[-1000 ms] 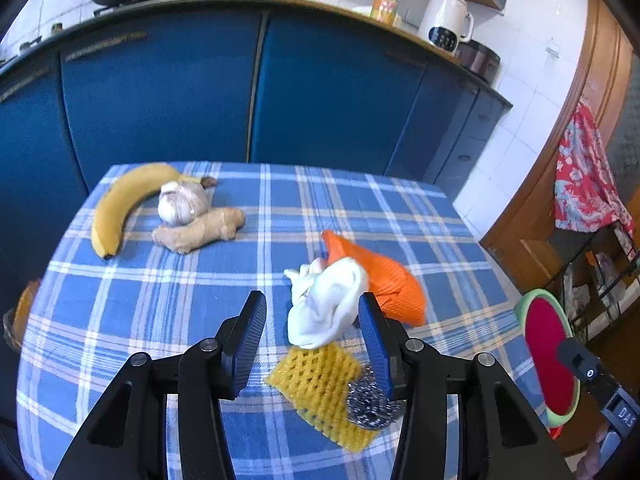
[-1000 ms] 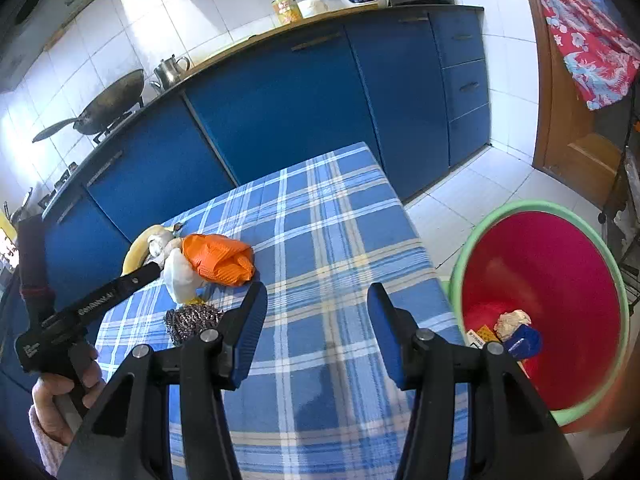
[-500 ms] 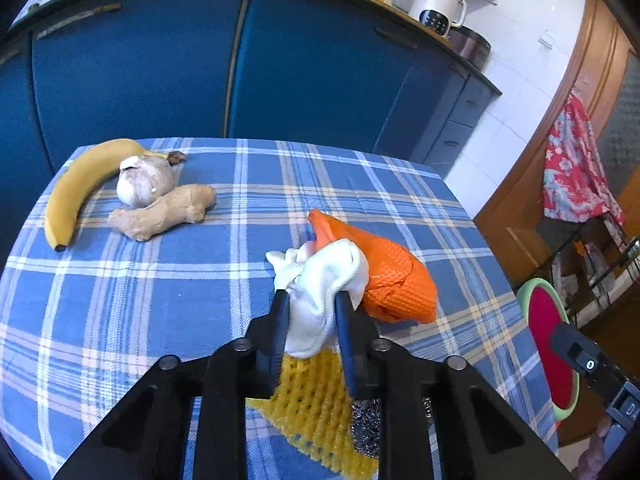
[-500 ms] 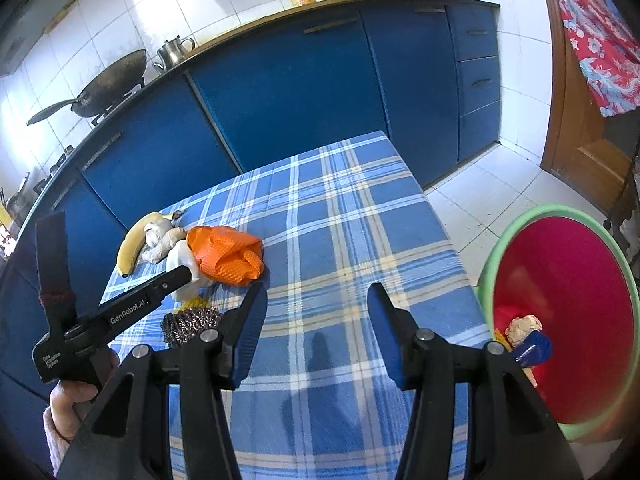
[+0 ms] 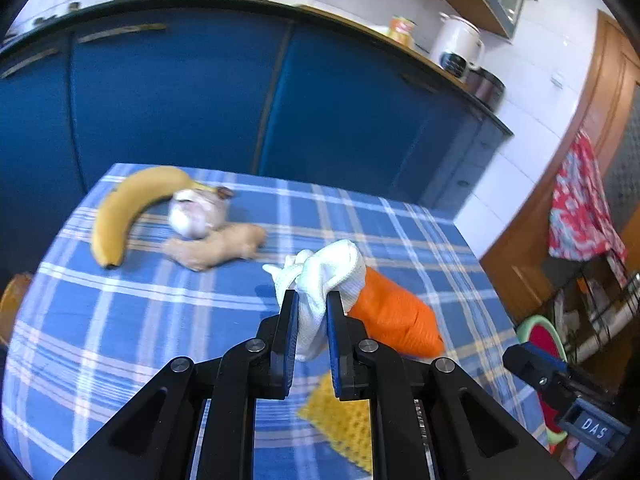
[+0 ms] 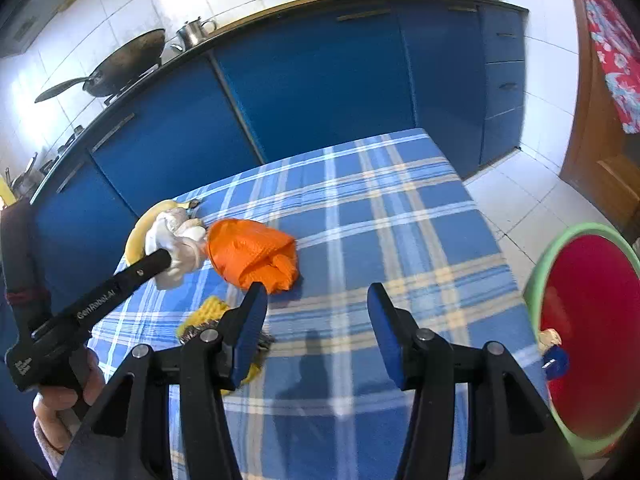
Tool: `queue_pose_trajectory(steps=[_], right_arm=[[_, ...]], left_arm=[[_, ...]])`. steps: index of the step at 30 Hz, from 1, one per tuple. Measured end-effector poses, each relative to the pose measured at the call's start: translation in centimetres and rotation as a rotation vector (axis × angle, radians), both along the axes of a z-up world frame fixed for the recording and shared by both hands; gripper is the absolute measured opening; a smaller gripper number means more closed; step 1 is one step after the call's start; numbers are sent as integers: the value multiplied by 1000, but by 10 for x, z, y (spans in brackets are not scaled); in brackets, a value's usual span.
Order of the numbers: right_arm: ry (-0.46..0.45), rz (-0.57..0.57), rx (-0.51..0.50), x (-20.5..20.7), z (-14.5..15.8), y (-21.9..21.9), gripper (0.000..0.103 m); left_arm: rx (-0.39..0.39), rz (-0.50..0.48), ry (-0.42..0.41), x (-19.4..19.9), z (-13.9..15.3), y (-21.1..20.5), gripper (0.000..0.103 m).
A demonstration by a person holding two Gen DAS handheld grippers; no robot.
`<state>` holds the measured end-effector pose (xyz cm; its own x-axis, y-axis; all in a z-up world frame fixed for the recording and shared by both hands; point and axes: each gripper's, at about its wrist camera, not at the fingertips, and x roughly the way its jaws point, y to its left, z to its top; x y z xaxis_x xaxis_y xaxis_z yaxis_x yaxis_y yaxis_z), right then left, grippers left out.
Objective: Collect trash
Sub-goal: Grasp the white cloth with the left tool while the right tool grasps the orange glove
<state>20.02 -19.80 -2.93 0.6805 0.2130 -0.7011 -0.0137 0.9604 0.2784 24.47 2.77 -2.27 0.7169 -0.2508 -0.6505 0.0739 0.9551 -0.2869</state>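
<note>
My left gripper [image 5: 313, 300] is shut on a crumpled white tissue [image 5: 328, 276], lifted a little off the blue checked tablecloth [image 5: 140, 320]. The same tissue [image 6: 176, 250] shows in the right wrist view, pinched at the tip of the left gripper. An orange mesh wrapper [image 5: 394, 320] [image 6: 254, 254] lies just right of it. A yellow foam net [image 5: 344, 420] [image 6: 208, 312] and a steel scourer [image 6: 262, 346] lie nearer me. My right gripper [image 6: 318, 298] is open above bare cloth, with nothing between its fingers. A red bin with a green rim [image 6: 592, 332] stands on the floor at the right.
A banana [image 5: 128, 212], a garlic bulb [image 5: 194, 216] and a ginger root [image 5: 216, 248] lie at the table's far left. Blue kitchen cabinets [image 5: 180, 92] stand behind the table. The bin [image 5: 540, 336] holds some scraps. A person's hand [image 6: 64, 400] grips the left tool.
My left gripper closed on the white tissue and lifted it slightly. The right gripper swung left across the table, so the bin slid toward the right edge of its view.
</note>
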Motion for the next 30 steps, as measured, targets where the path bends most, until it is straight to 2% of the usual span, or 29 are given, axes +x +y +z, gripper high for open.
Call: queue_pose_trajectory(steps=[9, 22, 24, 26, 27, 30], right_arm=[[43, 66, 9, 31, -16, 28, 59], [146, 149, 22, 67, -45, 59, 58], [157, 161, 23, 68, -48, 62, 45], [165, 177, 30, 69, -51, 64, 38], [156, 179, 26, 68, -51, 65, 29], [123, 185, 43, 66, -47, 63, 16]], left_arm=[[-22, 90, 7, 0, 0, 27, 14], [-29, 95, 12, -1, -2, 30, 14], [-30, 93, 12, -2, -2, 30, 14], [-31, 90, 12, -2, -2, 29, 14], [-31, 88, 11, -2, -2, 29, 14], [-31, 82, 8, -3, -1, 27, 14]])
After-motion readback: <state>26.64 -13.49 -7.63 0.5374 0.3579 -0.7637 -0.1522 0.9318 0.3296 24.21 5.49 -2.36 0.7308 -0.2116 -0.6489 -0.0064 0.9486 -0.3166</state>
